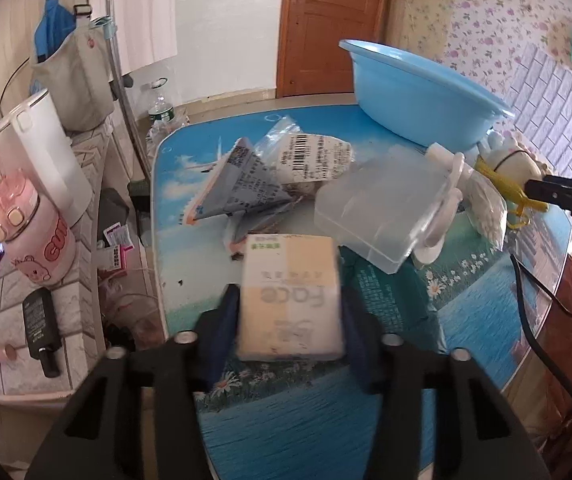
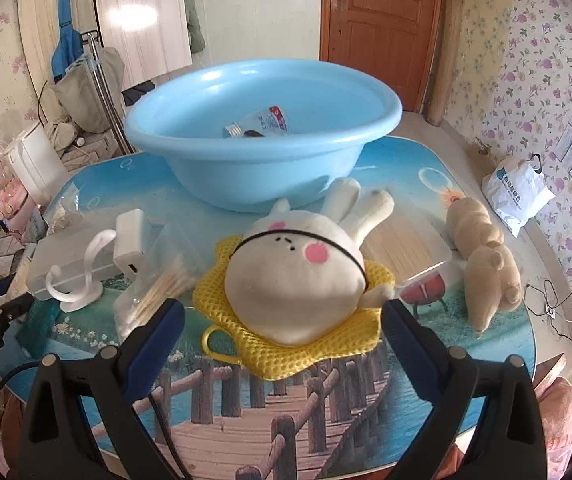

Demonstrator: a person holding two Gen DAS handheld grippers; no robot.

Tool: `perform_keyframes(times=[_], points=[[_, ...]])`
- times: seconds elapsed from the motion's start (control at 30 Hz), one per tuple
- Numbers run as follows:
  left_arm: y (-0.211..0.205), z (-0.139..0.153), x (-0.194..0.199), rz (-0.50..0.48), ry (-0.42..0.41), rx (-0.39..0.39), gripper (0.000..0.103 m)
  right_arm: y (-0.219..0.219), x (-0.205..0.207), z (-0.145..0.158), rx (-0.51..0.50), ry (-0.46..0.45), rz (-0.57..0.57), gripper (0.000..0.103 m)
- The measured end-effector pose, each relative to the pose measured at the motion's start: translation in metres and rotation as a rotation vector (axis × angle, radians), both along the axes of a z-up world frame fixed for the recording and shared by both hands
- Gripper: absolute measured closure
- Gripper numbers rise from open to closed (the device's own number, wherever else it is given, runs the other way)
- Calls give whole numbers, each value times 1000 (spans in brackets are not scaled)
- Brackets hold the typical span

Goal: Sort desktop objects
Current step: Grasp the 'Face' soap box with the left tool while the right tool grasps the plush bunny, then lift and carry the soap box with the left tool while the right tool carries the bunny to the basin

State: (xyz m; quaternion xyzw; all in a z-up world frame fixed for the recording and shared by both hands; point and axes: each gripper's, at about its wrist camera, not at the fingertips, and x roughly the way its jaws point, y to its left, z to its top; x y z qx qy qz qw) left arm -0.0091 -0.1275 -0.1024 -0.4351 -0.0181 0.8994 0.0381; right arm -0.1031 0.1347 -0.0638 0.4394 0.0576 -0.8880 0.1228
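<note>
We find the tissue pack [image 1: 290, 298] clenched between the pads of the left gripper [image 1: 286, 320], above the near part of the table [image 1: 486, 320], a grip that suits carrying it to the blue basin [image 2: 261, 148], where a bottle [image 2: 263, 124] already lies. The right gripper [image 2: 281, 312] stands released, astride the rabbit plush [image 2: 290, 276] on yellow mesh [image 2: 318, 352], evidently lined up for the next pick.

Black left gripper [image 1: 290, 316] and right gripper [image 2: 283, 316], blue-padded fingers [image 2: 153, 344], silver screws.
</note>
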Motion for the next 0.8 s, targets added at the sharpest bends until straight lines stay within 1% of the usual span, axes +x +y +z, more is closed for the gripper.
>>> perform_keyframes(times=[0.13, 0.2, 0.23, 0.27, 0.3, 0.37, 0.53, 0.7, 0.8], points=[[2, 2, 1, -11, 0, -7, 58, 0, -3, -2, 0, -3, -6, 4], [2, 3, 2, -6, 3, -1, 58, 3, -3, -2, -20, -8, 4, 19], [2, 4, 3, -4, 4, 0, 58, 4, -3, -2, -23, -5, 6, 24], [2, 5, 3, -1, 8, 0, 58, 6, -2, -1, -20, -4, 9, 39], [2, 6, 4, 1, 12, 1, 58, 7, -2, 0, -31, -12, 20, 48], [2, 10, 6, 3, 21, 5, 58, 12, -4, 1, -55, -24, 24, 49], [6, 26, 10, 11, 60, 1, 58, 18, 1, 5, -85, -17, 34, 51], [17, 39, 13, -8, 78, -16, 58, 22, 9, 12, -111, -5, 56, 51], [25, 46, 16, -19, 90, -1, 58, 26, 15, 16, -126, -2, 70, 52]])
